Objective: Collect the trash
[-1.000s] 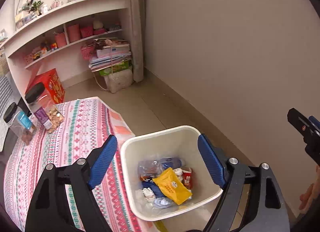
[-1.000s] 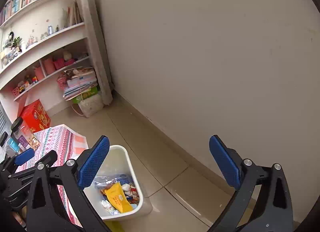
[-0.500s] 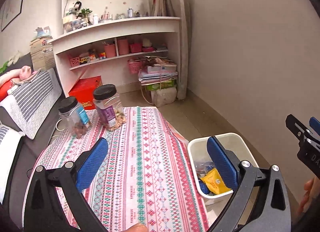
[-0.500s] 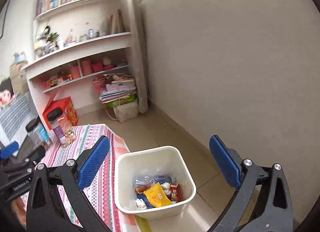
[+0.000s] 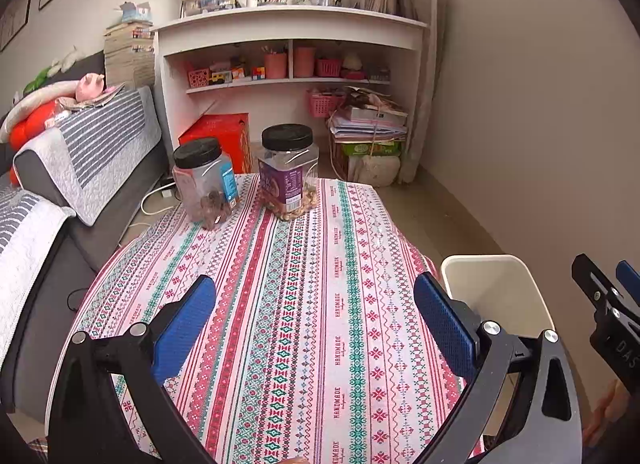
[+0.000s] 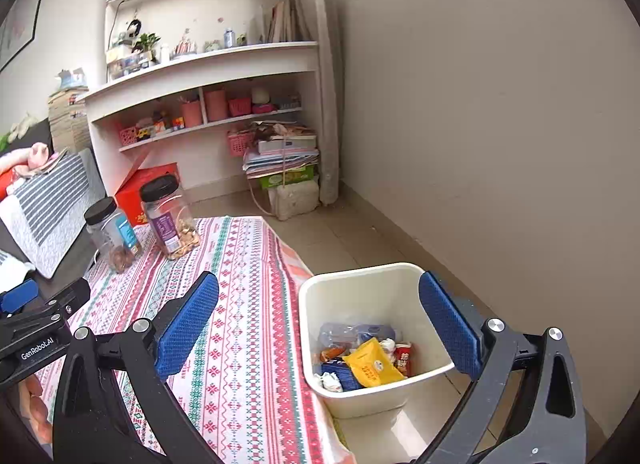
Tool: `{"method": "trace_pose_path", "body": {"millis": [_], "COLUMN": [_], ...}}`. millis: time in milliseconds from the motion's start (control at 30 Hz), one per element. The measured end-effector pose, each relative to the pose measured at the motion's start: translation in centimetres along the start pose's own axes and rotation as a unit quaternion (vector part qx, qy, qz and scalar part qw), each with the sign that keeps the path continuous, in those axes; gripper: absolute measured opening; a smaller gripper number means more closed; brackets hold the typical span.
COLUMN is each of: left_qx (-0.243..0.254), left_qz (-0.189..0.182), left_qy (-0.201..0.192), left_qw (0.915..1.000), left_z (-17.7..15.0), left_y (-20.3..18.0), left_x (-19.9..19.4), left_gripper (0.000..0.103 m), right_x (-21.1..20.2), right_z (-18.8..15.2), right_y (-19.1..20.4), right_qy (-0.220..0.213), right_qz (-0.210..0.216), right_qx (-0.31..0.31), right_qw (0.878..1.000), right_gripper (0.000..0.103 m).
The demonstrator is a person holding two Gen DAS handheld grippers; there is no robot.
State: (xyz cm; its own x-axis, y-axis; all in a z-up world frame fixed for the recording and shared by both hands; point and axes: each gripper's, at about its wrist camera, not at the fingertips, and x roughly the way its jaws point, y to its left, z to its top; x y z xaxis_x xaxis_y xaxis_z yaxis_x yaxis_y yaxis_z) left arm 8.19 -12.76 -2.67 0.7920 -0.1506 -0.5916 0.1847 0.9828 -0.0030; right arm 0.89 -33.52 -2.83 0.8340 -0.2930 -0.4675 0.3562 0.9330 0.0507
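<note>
A white trash bin point(image 6: 372, 284) stands on the floor beside the table; it also shows in the left wrist view point(image 5: 496, 284). It holds a yellow packet point(image 6: 372, 362), a crumpled plastic bottle point(image 6: 352, 334) and other wrappers. My left gripper point(image 5: 316, 328) is open and empty above the patterned tablecloth point(image 5: 304, 272). My right gripper point(image 6: 320, 324) is open and empty, over the table edge and the bin. No loose trash shows on the cloth.
Two black-lidded clear jars point(image 5: 290, 170) point(image 5: 204, 182) stand at the table's far end. A grey sofa point(image 5: 80, 168) lies left, white shelves point(image 5: 288, 64) and a red box point(image 5: 218, 136) behind, a wall point(image 6: 500, 124) right.
Both grippers have swung left from the bin toward the table. The left view now faces the tablecloth and jars; the right view shows the bin and table together. Both stay open.
</note>
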Motion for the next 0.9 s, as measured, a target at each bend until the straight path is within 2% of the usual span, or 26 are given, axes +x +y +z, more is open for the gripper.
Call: {"method": "trace_pose_path", "body": {"millis": [167, 400, 900], "left_qx": [-0.011, -0.017, -0.014], "left_qz": [0.017, 0.017, 0.026], "left_qy": [0.006, 0.013, 0.006], "left_qw": [0.9998, 0.9996, 0.9995], "left_z": [-0.2, -0.2, -0.2], "left_y": [1.4, 1.9, 1.4], "left_x": [0.8, 1.3, 0.9], "left_gripper": [0.096, 0.096, 0.096], "right_x": [0.6, 1.4, 1.4], "right_z": [-0.4, -0.6, -0.6], "right_y": [1.8, 3.1, 3.1], "right_qy": [0.0, -0.001, -0.005], "right_qz": [0.011, 0.022, 0.023], "right_qx": [-0.011, -0.024, -0.03], "right_qw": [1.0, 0.999, 0.999], "right_gripper": [0.096, 0.096, 0.096]}}
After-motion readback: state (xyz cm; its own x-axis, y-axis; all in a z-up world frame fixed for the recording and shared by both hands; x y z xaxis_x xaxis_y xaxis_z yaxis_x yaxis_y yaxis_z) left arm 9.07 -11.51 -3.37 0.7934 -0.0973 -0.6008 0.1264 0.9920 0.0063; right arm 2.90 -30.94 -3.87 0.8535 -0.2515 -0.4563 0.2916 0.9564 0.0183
